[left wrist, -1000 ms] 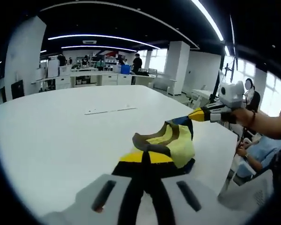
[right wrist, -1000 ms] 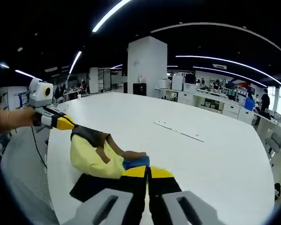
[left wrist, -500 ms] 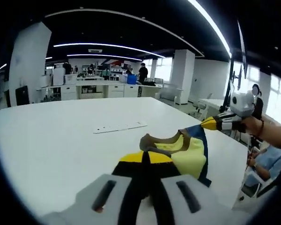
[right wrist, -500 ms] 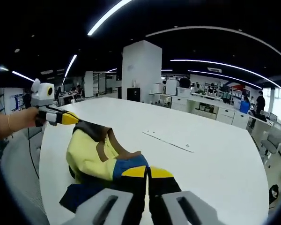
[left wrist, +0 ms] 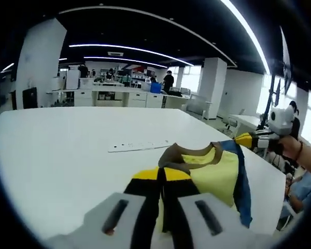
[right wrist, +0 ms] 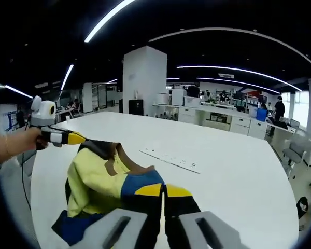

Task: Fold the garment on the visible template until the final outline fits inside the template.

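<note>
A yellow garment (left wrist: 217, 176) with brown neckline and blue edge hangs lifted above the white table (left wrist: 57, 145), stretched between both grippers. My left gripper (left wrist: 161, 174) is shut on the garment's near edge in the left gripper view, and the right gripper (left wrist: 244, 140) comes in from the right, pinching the far corner. In the right gripper view the garment (right wrist: 96, 179) drapes left of my right gripper (right wrist: 163, 189), which is shut on its blue-trimmed edge. The left gripper (right wrist: 72, 138) holds the other end, with a hand (right wrist: 10, 145) behind it.
A thin white strip (left wrist: 140, 146) lies flat on the table, seen also as the strip (right wrist: 171, 160) in the right gripper view. Office desks, pillars and people stand far behind. A seated person (left wrist: 295, 181) is close past the table's right edge.
Both grippers have raised the garment off the table, and it now hangs more spread out between them. The views have tilted up and the strip looks nearer.
</note>
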A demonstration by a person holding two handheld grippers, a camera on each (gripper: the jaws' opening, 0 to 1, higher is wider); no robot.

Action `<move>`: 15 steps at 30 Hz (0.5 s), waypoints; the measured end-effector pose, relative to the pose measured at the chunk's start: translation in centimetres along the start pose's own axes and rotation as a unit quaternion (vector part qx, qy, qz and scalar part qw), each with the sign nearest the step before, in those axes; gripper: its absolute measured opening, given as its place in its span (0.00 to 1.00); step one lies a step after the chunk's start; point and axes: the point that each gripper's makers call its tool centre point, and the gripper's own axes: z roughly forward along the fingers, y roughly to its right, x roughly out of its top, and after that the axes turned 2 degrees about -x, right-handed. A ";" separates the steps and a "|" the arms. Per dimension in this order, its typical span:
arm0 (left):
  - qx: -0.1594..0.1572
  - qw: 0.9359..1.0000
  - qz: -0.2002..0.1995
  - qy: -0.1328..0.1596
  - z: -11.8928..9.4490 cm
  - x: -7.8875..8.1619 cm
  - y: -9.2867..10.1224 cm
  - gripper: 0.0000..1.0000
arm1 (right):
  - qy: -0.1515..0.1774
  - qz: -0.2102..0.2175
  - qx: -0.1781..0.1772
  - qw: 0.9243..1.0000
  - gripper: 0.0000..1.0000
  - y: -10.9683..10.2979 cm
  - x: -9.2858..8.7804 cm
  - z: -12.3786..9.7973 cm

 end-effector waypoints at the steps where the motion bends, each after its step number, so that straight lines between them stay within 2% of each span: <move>1: 0.002 1.000 -0.003 0.000 0.4 -0.1 -0.3 0.00 | -0.002 0.006 -0.006 1.000 0.00 0.5 -0.2 0.5; 8: 0.015 1.000 -0.012 -0.021 4.2 -1.7 -2.2 0.00 | -0.015 0.048 -0.020 0.999 0.00 2.5 -1.7 3.7; 11: 0.008 0.999 -0.033 -0.023 5.7 -2.5 -2.8 0.00 | -0.021 0.041 -0.016 0.999 0.00 2.7 -2.2 4.9; 15: 0.020 0.998 -0.033 -0.043 7.0 -3.9 -3.9 0.00 | -0.040 0.054 -0.021 0.997 0.00 3.2 -3.6 6.7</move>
